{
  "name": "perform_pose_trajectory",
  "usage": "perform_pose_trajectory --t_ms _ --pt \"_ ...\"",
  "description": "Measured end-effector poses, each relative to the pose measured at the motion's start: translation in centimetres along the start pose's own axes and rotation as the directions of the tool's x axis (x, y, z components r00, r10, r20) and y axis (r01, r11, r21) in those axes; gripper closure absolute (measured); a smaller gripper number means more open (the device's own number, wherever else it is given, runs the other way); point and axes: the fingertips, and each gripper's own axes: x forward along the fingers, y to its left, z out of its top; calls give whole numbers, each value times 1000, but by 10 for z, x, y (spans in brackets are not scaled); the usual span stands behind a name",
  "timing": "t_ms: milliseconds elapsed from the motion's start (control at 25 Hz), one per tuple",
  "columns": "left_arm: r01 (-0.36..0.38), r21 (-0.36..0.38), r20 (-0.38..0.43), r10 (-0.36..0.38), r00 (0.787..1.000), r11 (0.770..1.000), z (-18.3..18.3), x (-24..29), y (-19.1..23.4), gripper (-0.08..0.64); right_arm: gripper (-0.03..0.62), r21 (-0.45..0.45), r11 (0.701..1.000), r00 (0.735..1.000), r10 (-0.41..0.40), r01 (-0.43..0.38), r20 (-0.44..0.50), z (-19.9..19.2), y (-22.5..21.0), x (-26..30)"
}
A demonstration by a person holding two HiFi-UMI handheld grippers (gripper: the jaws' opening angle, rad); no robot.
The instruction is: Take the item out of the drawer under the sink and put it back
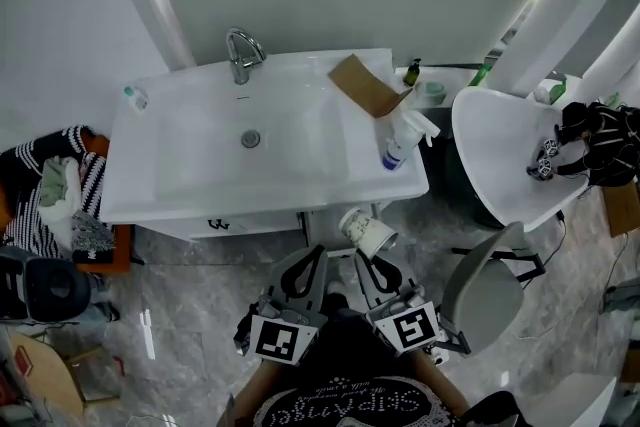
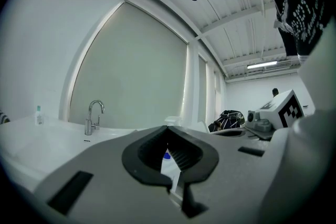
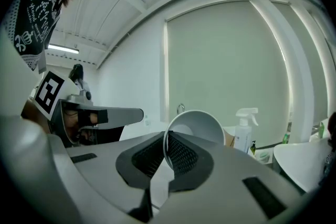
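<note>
While the jaws of the right gripper [image 3: 166, 140] pinch the rim of the white paper cup [image 3: 198, 124], the cup hangs tilted just in front of the sink [image 1: 200, 155]; the left gripper [image 2: 168, 139] jaws are closed, empty.

White patterned paper cup [image 1: 368, 232], tipped sideways, its rim pinched in the right tool [image 3: 165, 150].

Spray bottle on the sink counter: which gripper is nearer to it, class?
Right. The right gripper, shut on a paper cup, is just in front of the spray bottle; the left gripper is further left.
</note>
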Motion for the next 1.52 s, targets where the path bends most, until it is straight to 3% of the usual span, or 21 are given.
perform_pose_trajectory --t_ms 280,480,640,920,1120,1240,1400,1520 --pt "17 -14 -4 -17 1000 1000 -1 1 -4 557 568 4 1000 1000 11 -11 -8 -1 4 -1" --pt "37 35 -17 -36 999 999 -3 2 -8 557 568 8 1000 1000 5 -5 -17 -4 0 0" --pt "27 -22 -12 -27 1000 999 -6 2 -4 557 568 9 1000 1000 8 -8 -28 -8 -1 0" --pt "-20 -28 -32 19 999 999 -10 -1 6 557 568 -8 1000 999 11 -12 -52 -15 -2 -2" --pt "-24 -38 -42 23 999 999 -15 -1 5 557 568 -141 989 997 23 -33 -76 -20 1 -5" --pt "-21 -46 -49 19 999 999 -19 0 3 557 568 -275 959 983 25 -75 -182 -33 2 -8" --pt "-16 -56 -63 12 998 998 -24 1 0 557 568 -357 927 965 18 -114 -260 -50 2 -8" --pt "-17 -65 -74 12 997 998 -29 3 -2 557 568 -431 887 951 30 -167 -307 -63 0 -5"
